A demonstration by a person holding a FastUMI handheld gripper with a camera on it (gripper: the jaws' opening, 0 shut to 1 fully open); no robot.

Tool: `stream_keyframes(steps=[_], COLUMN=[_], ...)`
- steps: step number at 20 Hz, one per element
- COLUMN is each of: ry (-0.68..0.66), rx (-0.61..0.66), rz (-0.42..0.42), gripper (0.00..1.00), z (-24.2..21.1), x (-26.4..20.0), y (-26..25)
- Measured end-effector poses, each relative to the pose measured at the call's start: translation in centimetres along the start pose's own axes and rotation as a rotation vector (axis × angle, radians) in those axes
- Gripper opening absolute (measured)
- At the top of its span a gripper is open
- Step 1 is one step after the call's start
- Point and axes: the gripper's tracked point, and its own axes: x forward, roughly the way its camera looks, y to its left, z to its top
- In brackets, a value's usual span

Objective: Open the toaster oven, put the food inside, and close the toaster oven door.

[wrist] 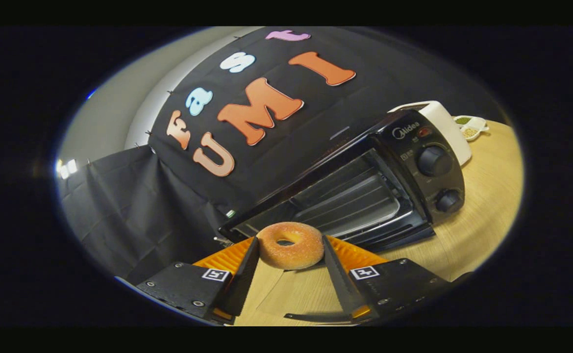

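sugar-dusted doughnut (290,244) pinched at the tips of the gripper (290,252), one finger pressing each flank, lying flat with its hole facing up and so no long axis worth naming. dead ahead and just beyond: black toaster oven (364,191) on the wooden table (487,215), door down, rack bared, long side running left-near to right-far, mouth turned toward the fingers; straight push forward probably enough.

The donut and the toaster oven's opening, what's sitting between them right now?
In the gripper view, nothing separate: the donut, clamped between the gripper fingers, hangs just ahead of the toaster oven, with the oven's lowered door lying under that stretch.
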Motion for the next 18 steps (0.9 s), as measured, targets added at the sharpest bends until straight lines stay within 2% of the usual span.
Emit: stream_keyframes(steps=[3, 10, 15, 18], ry=[-0.012, -0.034, -0.128, -0.141], rx=[-0.013, -0.043, -0.22, -0.283], rz=[-0.003, -0.077, -0.165, -0.204], gripper=[0.74, 0.74, 0.78, 0.82], z=[0.8, 1.0, 2.6, 3.1], x=[2.2, 5.3, 5.8, 5.8], y=[0.1, -2.4, -3.9, -4.6])
